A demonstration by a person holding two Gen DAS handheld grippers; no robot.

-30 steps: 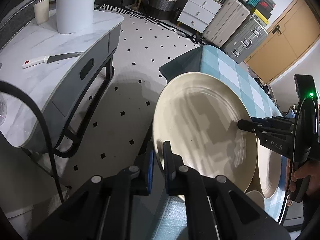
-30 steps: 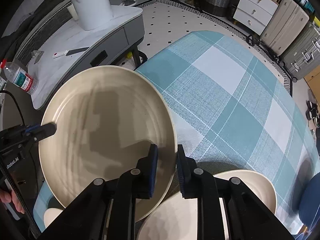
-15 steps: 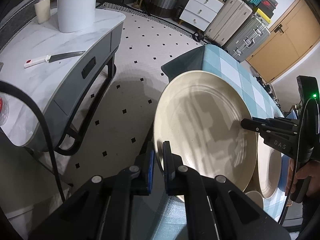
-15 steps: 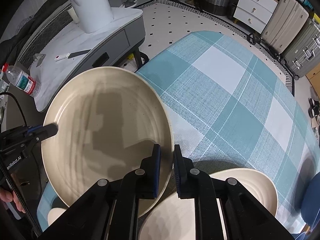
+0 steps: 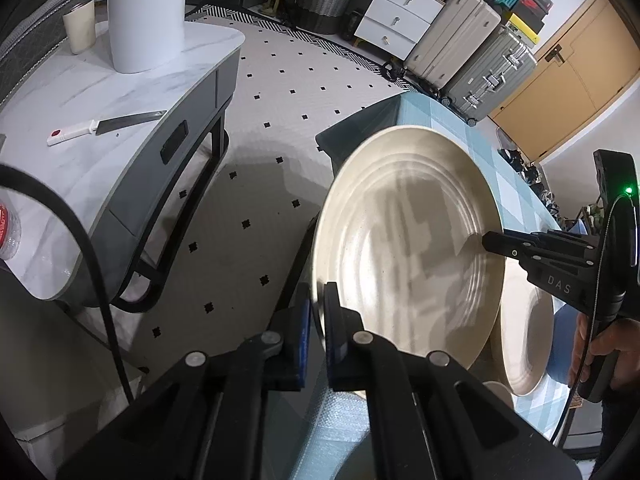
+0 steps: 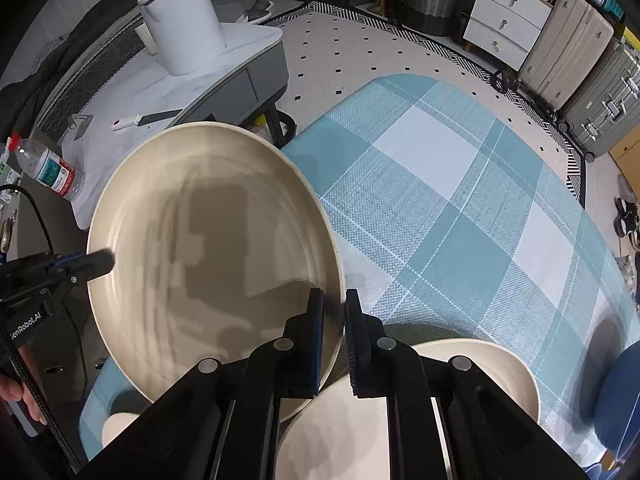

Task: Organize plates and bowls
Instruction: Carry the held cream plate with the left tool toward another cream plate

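A large cream plate (image 5: 408, 248) is held in the air above the near-left corner of the checked table. My left gripper (image 5: 317, 320) is shut on its left rim. My right gripper (image 6: 334, 320) is shut on the opposite rim of the same cream plate (image 6: 208, 256). Each gripper shows in the other's view: the right gripper (image 5: 486, 237), the left gripper (image 6: 110, 261). A second cream plate (image 6: 400, 408) lies on the table under my right gripper. A small cream bowl (image 6: 118, 430) sits at the table's near-left corner.
The table carries a teal checked cloth (image 6: 460, 200). A blue dish (image 6: 620, 400) sits at its right edge. A marble side table (image 5: 80, 152) to the left holds a white kettle (image 5: 146, 12), a cup, a knife (image 5: 104, 126) and a water bottle (image 6: 50, 170). Suitcases and drawers stand behind.
My right gripper has closed from slightly open onto the plate's rim. The plate has shifted a little to the right with both grippers.
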